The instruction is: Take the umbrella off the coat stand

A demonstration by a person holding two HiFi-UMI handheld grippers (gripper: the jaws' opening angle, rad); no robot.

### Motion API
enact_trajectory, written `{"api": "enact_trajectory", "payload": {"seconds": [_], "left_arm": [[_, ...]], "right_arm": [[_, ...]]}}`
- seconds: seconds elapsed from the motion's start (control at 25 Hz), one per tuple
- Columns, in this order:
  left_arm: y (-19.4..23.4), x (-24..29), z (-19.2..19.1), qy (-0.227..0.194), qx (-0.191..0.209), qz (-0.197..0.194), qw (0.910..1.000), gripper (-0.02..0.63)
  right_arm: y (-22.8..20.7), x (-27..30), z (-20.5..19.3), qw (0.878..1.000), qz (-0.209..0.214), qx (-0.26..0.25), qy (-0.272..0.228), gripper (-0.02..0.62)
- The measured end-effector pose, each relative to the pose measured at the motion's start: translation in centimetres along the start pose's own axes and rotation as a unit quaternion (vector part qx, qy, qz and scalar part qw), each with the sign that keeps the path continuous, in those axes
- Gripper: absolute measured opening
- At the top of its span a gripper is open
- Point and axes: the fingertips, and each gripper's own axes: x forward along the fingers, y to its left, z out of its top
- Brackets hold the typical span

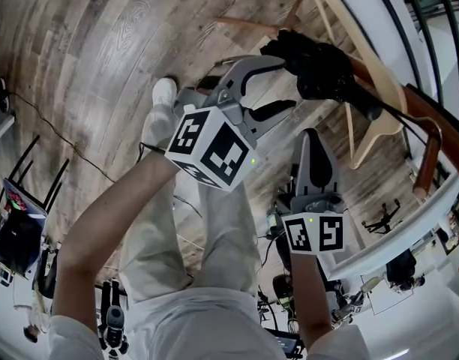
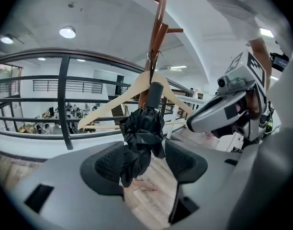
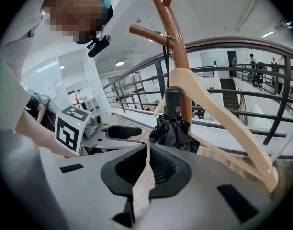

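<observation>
Black umbrella (image 2: 144, 128) hung on coat stand (image 2: 158, 30) | L hand-held gripper (image 2: 145, 159): jaws apart, umbrella btwn, unclamped | R hand-held gripper (image 3: 147, 150): jaws together, empty

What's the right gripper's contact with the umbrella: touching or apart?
Apart. The head view shows floor between the shut right gripper and the umbrella.

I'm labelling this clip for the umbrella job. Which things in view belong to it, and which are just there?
Belongs to the job:
- black umbrella, hanging between the open left tongs
- brown coat stand
- right tongs, shut and empty

Just there:
- wooden hanger on the stand
- railing behind
</observation>
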Motion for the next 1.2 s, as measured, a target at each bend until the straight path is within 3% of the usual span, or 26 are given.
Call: {"api": "enact_trajectory", "payload": {"seconds": [0.6, 0.92, 1.2], "left_arm": [[1.2, 5.1, -4.2, 0.015, 0.072, -0.013, 0.9972, 0.314], [1.2, 6.9, -4.3, -0.002, 0.087, -0.022, 0.996, 0.322], [1.1, 8.6, -4.8, -0.007, 0.125, -0.028, 0.9917, 0.324]], "right_arm": [[-2.1, 2.3, -3.2, 1.0, -0.002, 0.0, 0.004, 0.043], [-3.8, 3.2, -4.1, 1.0, -0.005, -0.001, 0.002, 0.043], [-4.6, 3.6, -4.9, 1.0, -0.01, -0.002, -0.003, 0.043]]}}
